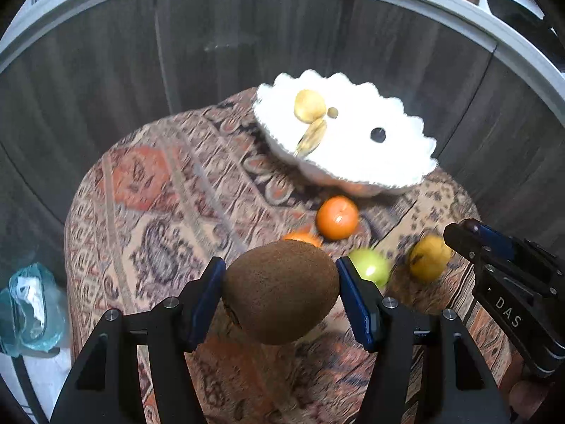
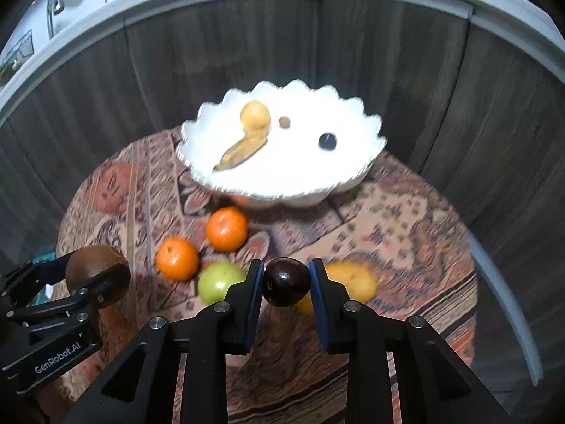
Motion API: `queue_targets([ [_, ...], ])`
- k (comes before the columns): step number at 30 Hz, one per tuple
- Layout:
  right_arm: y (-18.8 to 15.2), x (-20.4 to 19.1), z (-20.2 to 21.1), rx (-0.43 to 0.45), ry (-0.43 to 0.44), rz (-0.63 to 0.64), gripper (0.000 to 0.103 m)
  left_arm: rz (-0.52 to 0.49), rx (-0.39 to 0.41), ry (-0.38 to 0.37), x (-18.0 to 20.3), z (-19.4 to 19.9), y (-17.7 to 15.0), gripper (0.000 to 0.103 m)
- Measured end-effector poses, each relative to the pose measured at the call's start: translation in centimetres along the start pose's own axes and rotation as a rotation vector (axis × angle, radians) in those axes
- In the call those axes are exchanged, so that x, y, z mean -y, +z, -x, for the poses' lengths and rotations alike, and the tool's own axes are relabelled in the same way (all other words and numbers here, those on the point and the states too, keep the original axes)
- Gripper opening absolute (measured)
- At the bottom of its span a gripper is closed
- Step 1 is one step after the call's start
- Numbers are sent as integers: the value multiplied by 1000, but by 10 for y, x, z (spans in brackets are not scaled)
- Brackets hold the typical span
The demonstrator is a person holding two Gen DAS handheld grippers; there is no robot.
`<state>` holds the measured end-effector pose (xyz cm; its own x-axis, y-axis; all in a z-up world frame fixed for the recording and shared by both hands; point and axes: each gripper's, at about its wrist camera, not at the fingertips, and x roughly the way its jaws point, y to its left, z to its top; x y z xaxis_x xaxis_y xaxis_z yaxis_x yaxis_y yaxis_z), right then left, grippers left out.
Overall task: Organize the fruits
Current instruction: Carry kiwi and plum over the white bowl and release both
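Your left hand-held gripper (image 1: 280,291) is clamped on a kiwi (image 1: 280,291), both blue pads pressed to its sides, lifted clear of the patterned cloth (image 1: 159,212) on the worktop. Your right hand-held gripper (image 2: 286,282) grips a dark plum (image 2: 286,282) between its pads, also off the cloth. "GenRobot.AI" is printed on the left unit's body in the right wrist view; "DAS" shows on the right unit in the left wrist view.

Just beyond the fingers, on the cloth, lie a green apple (image 2: 220,281), a lemon (image 2: 353,284) and two oranges (image 2: 226,229), close together. Farther back stands the white scalloped bowl (image 2: 353,173), holding a banana (image 2: 242,153), a round yellow fruit (image 2: 255,115), a small brown item (image 2: 284,122) and a dark one (image 2: 327,141). Behind it runs dark wood panelling (image 2: 388,53).
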<state>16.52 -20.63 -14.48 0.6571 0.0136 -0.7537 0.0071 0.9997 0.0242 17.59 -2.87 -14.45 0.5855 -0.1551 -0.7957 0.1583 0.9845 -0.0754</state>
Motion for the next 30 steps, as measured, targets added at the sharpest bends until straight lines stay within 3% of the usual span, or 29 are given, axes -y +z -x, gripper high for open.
queue_targets([
  [16, 64, 31, 1, 96, 1, 14, 27, -49, 73, -35, 32, -11, 70, 63],
  [30, 96, 40, -41, 66, 22, -10, 27, -88, 58, -45, 42, -54, 108, 63],
])
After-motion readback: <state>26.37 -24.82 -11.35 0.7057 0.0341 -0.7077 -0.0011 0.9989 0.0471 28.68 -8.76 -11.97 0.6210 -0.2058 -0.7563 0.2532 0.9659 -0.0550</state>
